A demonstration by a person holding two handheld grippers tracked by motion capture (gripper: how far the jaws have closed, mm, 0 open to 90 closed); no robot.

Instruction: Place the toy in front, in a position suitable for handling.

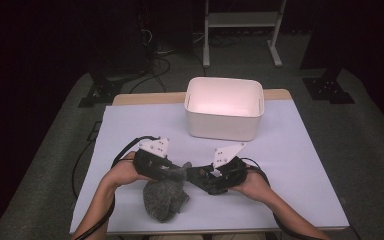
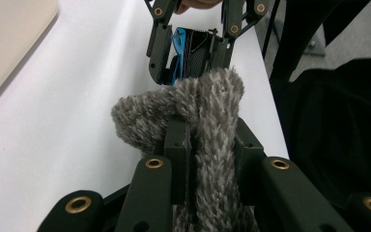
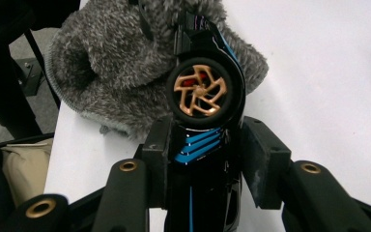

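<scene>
a person is sitting at a table covered with a pale sheet [image 1: 290,165], working near its front edge with a gripper in each hand. the left gripper [image 2: 207,140] is pinching a fuzzy grey knitted sock [image 2: 193,106], its jaws drawn narrow on a fold of the fabric; in the high view the sock [image 1: 164,197] is hanging and bunching on the sheet just in front of that left gripper [image 1: 172,172]. the right gripper [image 3: 203,159] is gripping a black toy car [image 3: 200,140] with blue stripes and a bronze spoked wheel [image 3: 200,92], the jaws part-way closed on the car's sides. in the high view the right gripper [image 1: 200,175] is meeting the sock near the middle of the front edge.

the car's nose is touching the sock's opening and looking partly tucked in, so the work seems to be somewhere in the middle: whether the car is going into the sock or coming out of it cannot be told. most of the car's body is lying outside the fabric.

a white plastic bin [image 1: 224,107] is standing empty toward the far edge of the table, well apart from both hands.

no brand, label or readable writing is appearing on the car, sock or bin.
</scene>
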